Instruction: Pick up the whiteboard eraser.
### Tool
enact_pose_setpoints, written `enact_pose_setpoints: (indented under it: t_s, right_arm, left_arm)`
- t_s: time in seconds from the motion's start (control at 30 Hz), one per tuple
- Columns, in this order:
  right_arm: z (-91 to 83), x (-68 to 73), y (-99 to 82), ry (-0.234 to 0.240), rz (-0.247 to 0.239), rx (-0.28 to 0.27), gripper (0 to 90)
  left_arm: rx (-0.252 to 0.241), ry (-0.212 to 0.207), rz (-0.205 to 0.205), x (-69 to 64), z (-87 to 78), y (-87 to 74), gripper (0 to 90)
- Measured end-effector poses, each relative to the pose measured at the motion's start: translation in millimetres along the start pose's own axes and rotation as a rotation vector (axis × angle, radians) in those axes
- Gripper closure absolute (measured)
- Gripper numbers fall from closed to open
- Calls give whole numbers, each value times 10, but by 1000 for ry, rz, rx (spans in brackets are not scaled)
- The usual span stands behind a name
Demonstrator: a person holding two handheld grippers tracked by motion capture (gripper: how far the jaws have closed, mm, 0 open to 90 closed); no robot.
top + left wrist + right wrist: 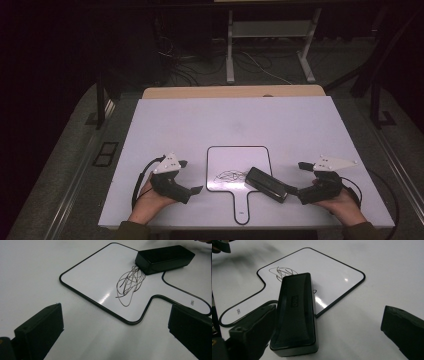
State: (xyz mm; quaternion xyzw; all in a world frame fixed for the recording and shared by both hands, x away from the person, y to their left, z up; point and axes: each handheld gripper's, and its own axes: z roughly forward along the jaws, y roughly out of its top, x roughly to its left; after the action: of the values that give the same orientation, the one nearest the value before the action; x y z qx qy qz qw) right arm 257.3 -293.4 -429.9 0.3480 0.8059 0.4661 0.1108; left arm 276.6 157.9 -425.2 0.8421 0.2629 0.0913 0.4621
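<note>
Black eraser on scribbled whiteboard, seemingly ungripped.

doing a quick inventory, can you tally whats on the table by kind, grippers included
handheld whiteboard, with a black scribble on it: 1
black eraser, lying across the whiteboard's edge: 1
grippers, left gripper and right gripper, both with jaws open and holding nothing: 2
total: 4
</note>
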Motion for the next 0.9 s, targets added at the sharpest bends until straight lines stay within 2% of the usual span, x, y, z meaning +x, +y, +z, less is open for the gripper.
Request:
enact_pose_setpoints:
  t_s: [0.63, 0.9]
  right_arm:
    - [-34, 39, 53, 17, 1, -6, 0]
    - [-46, 41, 126, 9, -12, 19, 0]
  left_arm:
    - [-6, 1, 7, -29, -13, 3, 0]
    - [4, -8, 10, -39, 15, -3, 0]
